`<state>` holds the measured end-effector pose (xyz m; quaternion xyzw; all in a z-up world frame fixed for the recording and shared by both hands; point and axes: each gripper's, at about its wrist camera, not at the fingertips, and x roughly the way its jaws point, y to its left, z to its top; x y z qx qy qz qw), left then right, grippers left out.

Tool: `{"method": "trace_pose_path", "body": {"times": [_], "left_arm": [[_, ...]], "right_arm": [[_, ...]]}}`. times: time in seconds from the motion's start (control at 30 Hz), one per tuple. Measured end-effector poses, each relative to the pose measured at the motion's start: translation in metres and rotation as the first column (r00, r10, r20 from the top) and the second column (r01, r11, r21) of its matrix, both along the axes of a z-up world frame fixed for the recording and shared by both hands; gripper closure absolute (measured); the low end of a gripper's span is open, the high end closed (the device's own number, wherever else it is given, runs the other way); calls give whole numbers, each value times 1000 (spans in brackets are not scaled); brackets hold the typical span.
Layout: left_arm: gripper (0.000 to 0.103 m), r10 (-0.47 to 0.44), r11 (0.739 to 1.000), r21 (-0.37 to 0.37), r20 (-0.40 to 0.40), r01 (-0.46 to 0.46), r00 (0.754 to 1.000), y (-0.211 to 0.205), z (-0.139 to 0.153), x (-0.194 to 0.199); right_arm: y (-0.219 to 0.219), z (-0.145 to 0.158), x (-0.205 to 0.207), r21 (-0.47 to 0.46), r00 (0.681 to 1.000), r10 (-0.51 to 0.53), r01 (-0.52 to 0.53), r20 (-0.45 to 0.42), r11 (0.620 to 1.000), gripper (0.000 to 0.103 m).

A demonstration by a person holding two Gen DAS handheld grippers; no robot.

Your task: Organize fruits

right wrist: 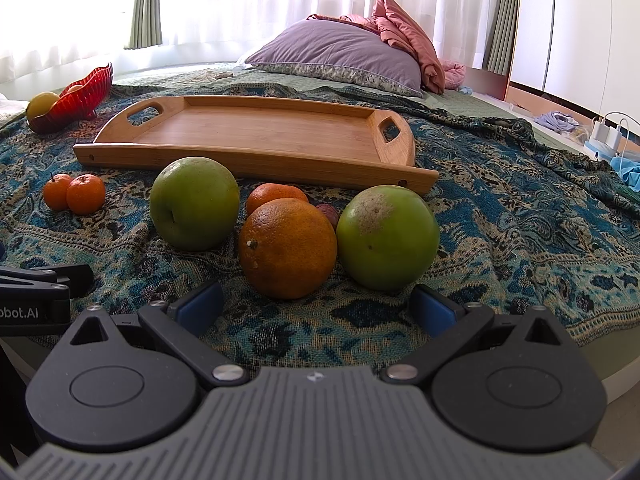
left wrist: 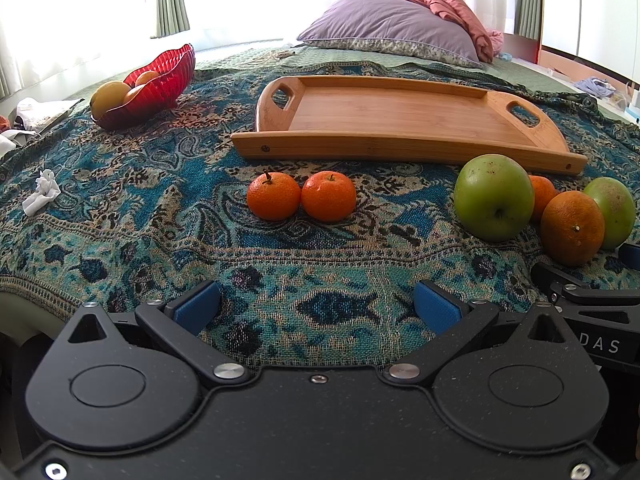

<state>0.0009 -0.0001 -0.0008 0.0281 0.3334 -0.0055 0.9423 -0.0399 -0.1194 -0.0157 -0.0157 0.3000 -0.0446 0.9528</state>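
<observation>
Fruit (right wrist: 288, 248) lies loose on the blanket (right wrist: 500, 240); wooden tray (right wrist: 260, 132) bare, red bowl (left wrist: 156, 84) holds some. Both grippers' (left wrist: 316, 304) (right wrist: 316, 306) jaws are spread, holding nothing.

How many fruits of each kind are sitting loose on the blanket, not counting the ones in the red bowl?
Green apples: 2
Big oranges: 2
Small mandarins: 2
Small dark reddish thing behind the front orange, too hidden to name: 1
Total: 7
The wooden tray holds none.
</observation>
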Motion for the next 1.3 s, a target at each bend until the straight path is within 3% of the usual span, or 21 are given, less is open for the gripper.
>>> {"method": "trace_pose_path", "body": {"times": [1.3], "left_arm": [[0, -11, 1000, -10, 1, 11, 1000, 4, -2, 3]], "right_arm": [[1, 0, -1, -19, 1000, -1, 1, 10, 1000, 0]]}}
